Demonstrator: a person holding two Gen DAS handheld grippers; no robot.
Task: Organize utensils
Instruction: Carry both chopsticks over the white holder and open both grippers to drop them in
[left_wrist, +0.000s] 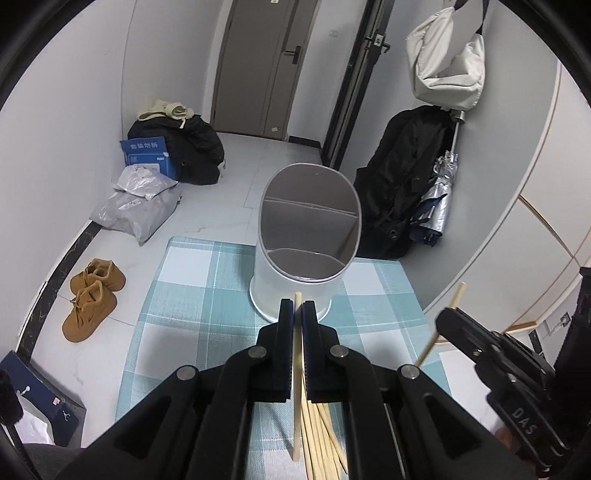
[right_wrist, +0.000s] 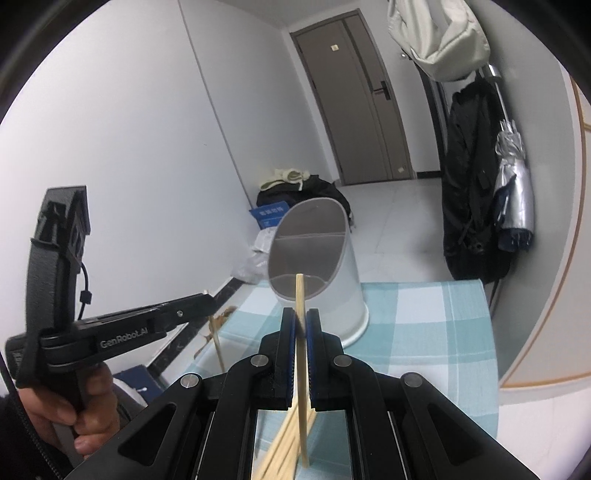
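A white utensil holder (left_wrist: 295, 266) with a slanted oval mouth and inner dividers stands on the checked teal table; it also shows in the right wrist view (right_wrist: 332, 280). My left gripper (left_wrist: 298, 306) is shut on a wooden chopstick (left_wrist: 296, 384), held upright just in front of the holder. My right gripper (right_wrist: 301, 315) is shut on another chopstick (right_wrist: 301, 354), its tip near the holder's mouth. A pile of loose chopsticks (left_wrist: 321, 439) lies on the table below the grippers. The right gripper (left_wrist: 448, 317) shows at the right of the left view, the left gripper (right_wrist: 210, 299) at the left of the right view.
The table (left_wrist: 184, 295) is small, with floor beyond its edges. Brown shoes (left_wrist: 92, 295), grey parcels (left_wrist: 140, 210) and black bags (left_wrist: 192, 151) lie on the floor at left. A black coat and an umbrella (left_wrist: 436, 199) hang at right.
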